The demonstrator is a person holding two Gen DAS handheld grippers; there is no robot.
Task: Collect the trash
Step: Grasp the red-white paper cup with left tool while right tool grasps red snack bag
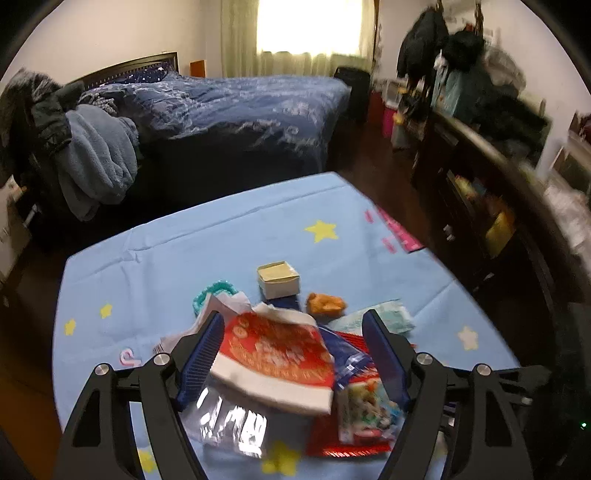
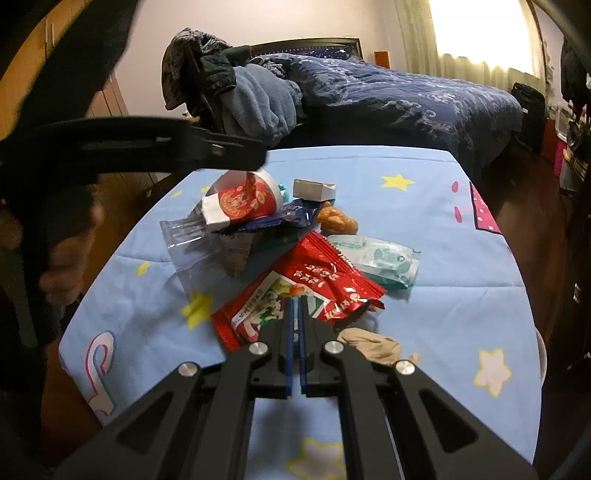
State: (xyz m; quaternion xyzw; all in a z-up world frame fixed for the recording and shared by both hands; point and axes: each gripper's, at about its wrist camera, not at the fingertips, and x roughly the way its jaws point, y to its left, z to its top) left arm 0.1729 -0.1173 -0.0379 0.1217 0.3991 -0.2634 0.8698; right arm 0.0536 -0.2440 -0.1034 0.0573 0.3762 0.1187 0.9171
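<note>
In a bedroom, litter lies heaped mid-tabletop (image 2: 461, 314): the right gripper (image 2: 297, 301) is clenched on the red snack packet (image 2: 321, 284), the left gripper (image 1: 293, 341) straddles the paper cup (image 1: 277, 354) with fingers released, and everything else seems uncollected

Behind the table (image 1: 155, 258) with its light-blue, star-printed cloth: a bed (image 1: 240, 107) under a dark-blue quilt, a heap of blue fleece and dark clothes (image 2: 236, 88) at its near corner, bright curtained window (image 1: 310, 29), dark cluttered shelving (image 1: 480, 177) along the wall.
</note>
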